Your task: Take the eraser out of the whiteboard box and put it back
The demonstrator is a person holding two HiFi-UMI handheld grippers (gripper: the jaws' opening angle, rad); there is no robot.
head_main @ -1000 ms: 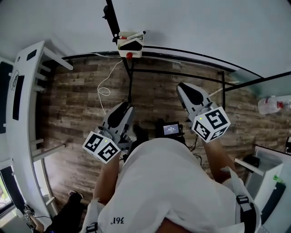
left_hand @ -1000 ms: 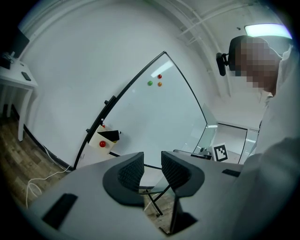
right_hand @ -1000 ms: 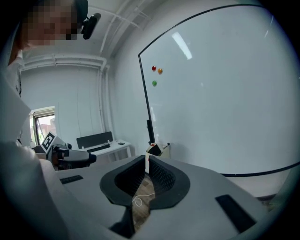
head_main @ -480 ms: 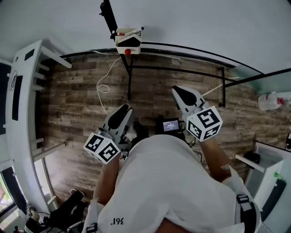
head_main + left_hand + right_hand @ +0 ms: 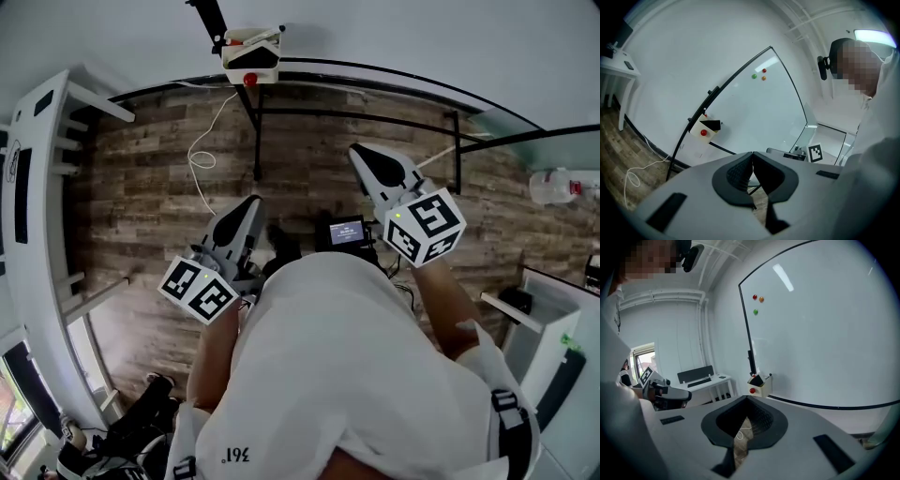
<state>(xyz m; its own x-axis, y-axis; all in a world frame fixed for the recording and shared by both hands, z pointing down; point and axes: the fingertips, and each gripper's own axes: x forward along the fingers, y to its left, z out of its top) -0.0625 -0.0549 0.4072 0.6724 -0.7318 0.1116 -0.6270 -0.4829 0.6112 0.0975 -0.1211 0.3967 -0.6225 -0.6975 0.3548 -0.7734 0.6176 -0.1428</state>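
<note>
Since a second ago the whiteboard box (image 5: 262, 67) has slid up and to the left in my head view, and both pairs of tongs have drifted a little with it. That looks to me more like my head tilting than my hands travelling. The box hangs at the foot of the whiteboard (image 5: 754, 112), on its dark frame, with a red magnet (image 5: 246, 80) on its front wall. A dark wedge, which I take for the eraser (image 5: 711, 124), sits in the box, its top showing above the rim. So the eraser lies where the task finally wants it.

Both tongs are well apart from the box, held low over the wood floor (image 5: 150, 187) in front of my body. My left gripper (image 5: 246, 206) has just been closing. Its pads now meet edge to edge with nothing between them. My right gripper (image 5: 364, 159) has also just been closing, and its jaws are pressed together on nothing; only floor shows through the slit below the pads.

This scene fits two stages: the eraser waiting in the box to be lifted out, or the eraser already set back in it. With both tongs empty and clear of the box, I cannot tell which. If it still has to come out, one pair must spread, reach up to the box and pinch the wedge by its exposed top. If it is back, nothing more is needed.
</note>
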